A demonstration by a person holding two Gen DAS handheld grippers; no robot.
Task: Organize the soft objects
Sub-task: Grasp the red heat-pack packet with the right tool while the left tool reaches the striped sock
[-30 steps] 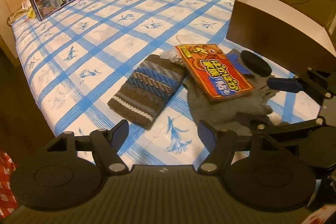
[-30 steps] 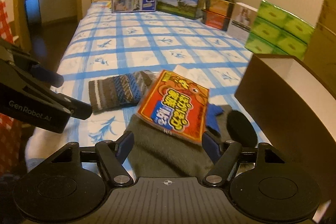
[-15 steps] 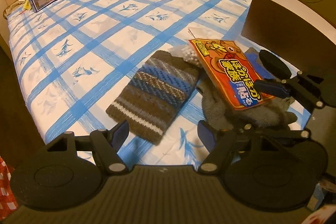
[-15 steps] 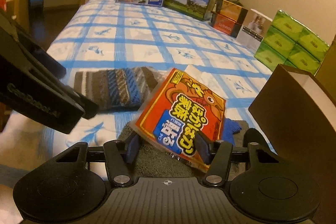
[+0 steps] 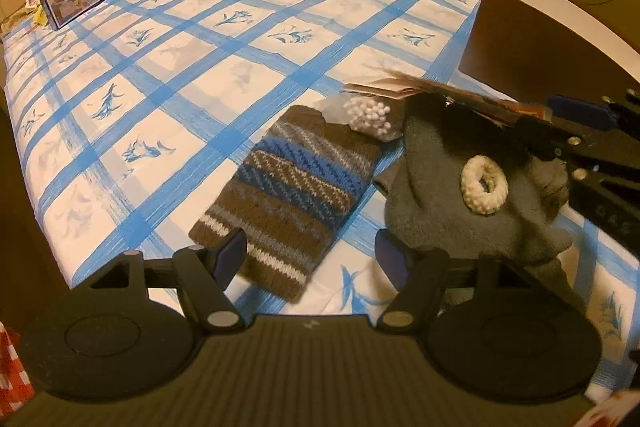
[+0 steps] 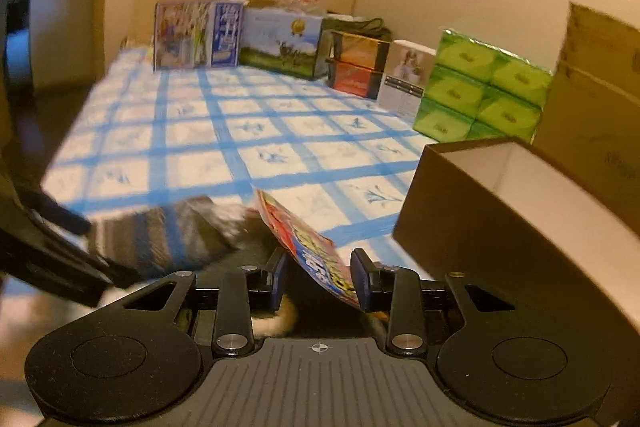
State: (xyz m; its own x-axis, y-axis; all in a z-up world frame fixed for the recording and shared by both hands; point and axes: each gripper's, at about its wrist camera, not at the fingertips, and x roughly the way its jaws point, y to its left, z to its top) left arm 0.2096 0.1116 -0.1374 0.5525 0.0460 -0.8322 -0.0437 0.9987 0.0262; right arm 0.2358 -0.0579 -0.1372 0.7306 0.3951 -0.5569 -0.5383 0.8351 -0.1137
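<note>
Right tongs lifting a packet off the bed

The right gripper [image 6: 318, 281], jaws just closing, pinches the red packet [image 6: 308, 247] tilted above the grey cloth [image 5: 472, 203]; the left gripper [image 5: 308, 259] hangs spread over the striped knit [image 5: 296, 195] on the blue-checked bedspread [image 5: 200, 67], brown box [image 6: 480, 227] beside, cartons along the wall.
</note>
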